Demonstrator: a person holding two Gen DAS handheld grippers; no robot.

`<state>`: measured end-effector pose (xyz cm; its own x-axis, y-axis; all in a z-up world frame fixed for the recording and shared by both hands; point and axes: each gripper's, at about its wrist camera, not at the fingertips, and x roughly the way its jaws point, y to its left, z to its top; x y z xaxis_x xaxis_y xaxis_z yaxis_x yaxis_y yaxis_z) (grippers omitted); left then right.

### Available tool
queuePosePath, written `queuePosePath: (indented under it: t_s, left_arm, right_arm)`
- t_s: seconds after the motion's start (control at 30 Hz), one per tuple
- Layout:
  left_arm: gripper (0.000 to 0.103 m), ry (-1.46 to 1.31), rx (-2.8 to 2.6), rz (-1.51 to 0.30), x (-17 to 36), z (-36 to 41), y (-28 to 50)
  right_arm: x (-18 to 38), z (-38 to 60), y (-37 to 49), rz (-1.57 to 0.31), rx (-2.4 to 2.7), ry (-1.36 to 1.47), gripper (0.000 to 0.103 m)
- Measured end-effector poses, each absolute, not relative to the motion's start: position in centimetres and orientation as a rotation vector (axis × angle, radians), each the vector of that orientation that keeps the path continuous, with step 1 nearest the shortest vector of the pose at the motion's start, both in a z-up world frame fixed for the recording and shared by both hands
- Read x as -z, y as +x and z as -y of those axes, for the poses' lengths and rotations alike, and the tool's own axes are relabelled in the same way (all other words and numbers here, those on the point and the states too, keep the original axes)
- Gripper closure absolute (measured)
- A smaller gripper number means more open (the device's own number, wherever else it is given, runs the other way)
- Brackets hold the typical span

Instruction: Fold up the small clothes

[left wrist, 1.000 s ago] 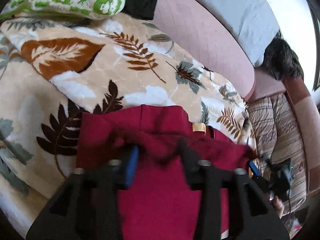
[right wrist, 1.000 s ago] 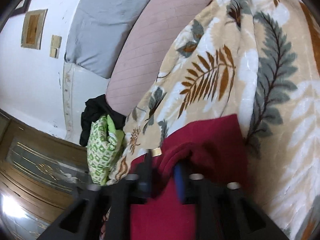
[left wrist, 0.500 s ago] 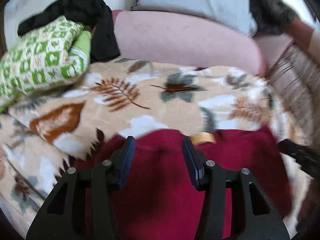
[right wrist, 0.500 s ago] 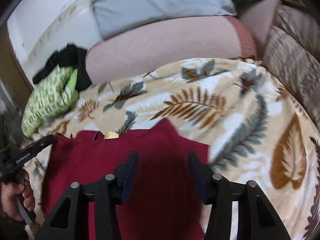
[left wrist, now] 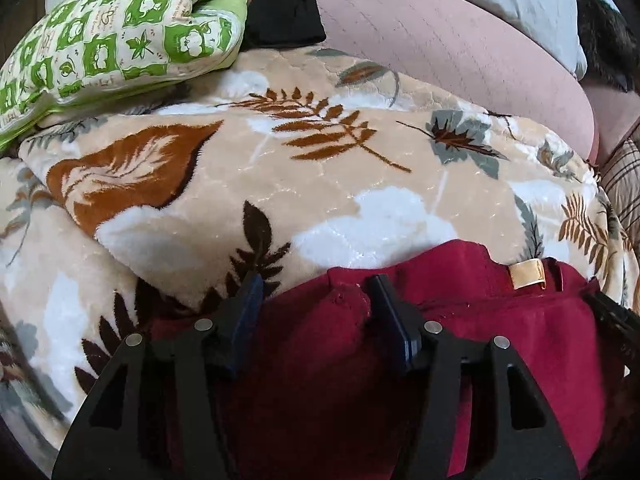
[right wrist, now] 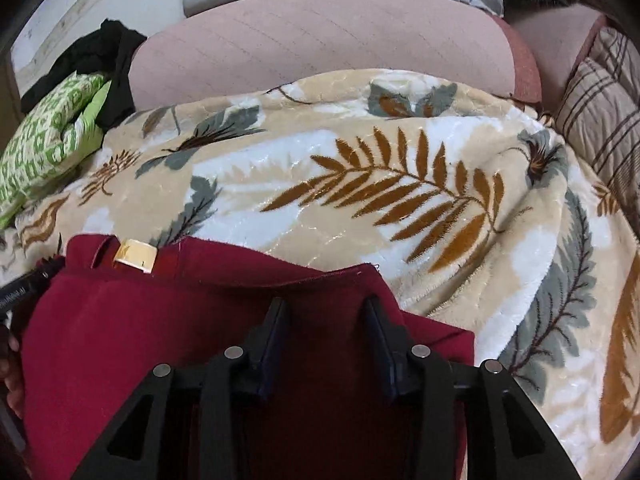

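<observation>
A small dark red garment lies on a beige leaf-print blanket, with a tan label at its far edge. It also shows in the right wrist view with the label. My left gripper is open, its jaws standing over the garment's left part with a raised fold of cloth between them. My right gripper is open over the garment's right part, empty. The blanket fills the right wrist view beyond it.
A green patterned cushion and black cloth lie at the far left. A pink bolster and grey pillow run along the back. A striped cushion sits at the right. The other gripper's tip shows at the right edge.
Both grippers were shut on the garment's edge one second ago. They have opened and let it go. The garment now lies on the blanket, and both grippers stand low over it.
</observation>
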<state>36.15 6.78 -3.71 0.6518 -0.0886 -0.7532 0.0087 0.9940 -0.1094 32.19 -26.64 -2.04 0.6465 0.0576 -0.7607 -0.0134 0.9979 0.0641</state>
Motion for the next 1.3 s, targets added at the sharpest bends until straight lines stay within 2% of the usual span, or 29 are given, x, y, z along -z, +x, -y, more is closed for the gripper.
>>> queuePosePath:
  t_s: [0.13, 0.23, 0.33, 0.43, 0.53, 0.6, 0.63, 0.73, 0.8, 0.97, 1.17, 1.3]
  left_arm:
    - [0.044, -0.109, 0.115, -0.938, 2.0, -7.2, 37.0]
    - [0.044, -0.108, 0.099, -0.828, -2.1, -8.0, 33.2]
    - [0.044, -0.146, 0.175, -0.769, -4.0, -7.5, 27.6]
    - [0.043, -0.116, 0.237, -0.799, -2.3, -5.0, 22.4]
    - [0.041, -0.027, 0.228, -0.935, 2.9, -2.4, 22.2]
    - [0.041, -0.002, 0.228, -0.866, 2.4, -2.1, 21.8]
    - [0.041, -0.009, 0.227, -0.884, 2.0, -2.3, 21.8]
    - [0.041, -0.146, 0.238, -0.847, -0.5, -5.1, 19.2]
    - [0.041, -0.207, 0.248, -0.802, -1.6, -7.7, 15.7]
    - [0.038, -0.386, 0.271, -0.863, 1.2, -11.6, 9.0]
    - [0.039, -0.584, 0.327, -0.888, 4.4, -12.5, 9.1]
    - [0.039, -0.706, 0.379, -0.865, 5.2, -13.2, 12.1]
  right_arm:
    - [0.9, 26.7, 32.0, -0.888, -0.078, 0.091, 0.059]
    - [-1.9, 26.6, 30.7, -0.898, -0.088, 0.122, 0.058]
    - [-6.0, 24.7, 25.3, -0.759, -0.124, 0.062, 0.058]
    - [-5.9, 21.4, 20.8, -0.772, -0.206, 0.028, 0.044]
    - [-2.2, 18.0, 18.9, -0.835, -0.194, -0.068, 0.039]
    - [1.2, 17.2, 19.5, -0.936, -0.174, -0.102, 0.035]
    - [0.9, 17.4, 18.9, -0.873, -0.170, -0.085, 0.034]
    - [-1.0, 18.5, 18.0, -0.921, -0.136, -0.024, 0.034]
    - [-3.1, 19.5, 15.1, -0.838, -0.139, 0.022, 0.034]
    - [-5.1, 19.5, 7.2, -0.731, -0.153, 0.018, 0.033]
    - [-4.0, 18.5, 1.2, -0.691, -0.103, -0.041, 0.033]
    - [-3.9, 18.6, 1.4, -0.690, -0.090, -0.047, 0.033]
